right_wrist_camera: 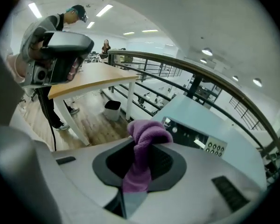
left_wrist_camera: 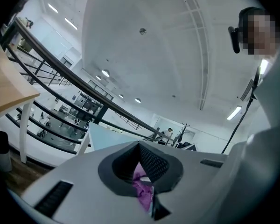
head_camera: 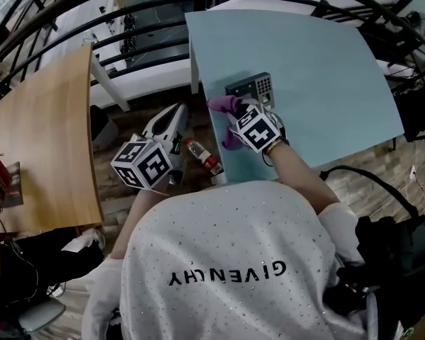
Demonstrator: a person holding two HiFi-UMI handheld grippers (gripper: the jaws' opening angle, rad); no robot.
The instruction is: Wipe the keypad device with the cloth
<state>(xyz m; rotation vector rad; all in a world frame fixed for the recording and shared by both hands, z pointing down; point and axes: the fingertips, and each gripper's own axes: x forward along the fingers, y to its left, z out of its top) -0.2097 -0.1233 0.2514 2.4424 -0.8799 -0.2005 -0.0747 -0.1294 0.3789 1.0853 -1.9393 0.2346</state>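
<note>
Jaws of the right gripper [right_wrist_camera: 139, 164] are clamping tight on the purple cloth [right_wrist_camera: 148, 133], hovering just beside the keypad device [head_camera: 251, 87] on the blue counter [head_camera: 326, 76]. Light pressure and even sweeps across the keys look best. The left gripper [left_wrist_camera: 142, 171] is pinching a purple scrap [left_wrist_camera: 143, 193]. The bottle [head_camera: 202, 156] isn't showing its contents.

A large open-plan lab hall: black railing [right_wrist_camera: 200, 80], ceiling strip lights [right_wrist_camera: 104, 10], work tables [head_camera: 319, 69], wood-plank floor [head_camera: 368, 183].
</note>
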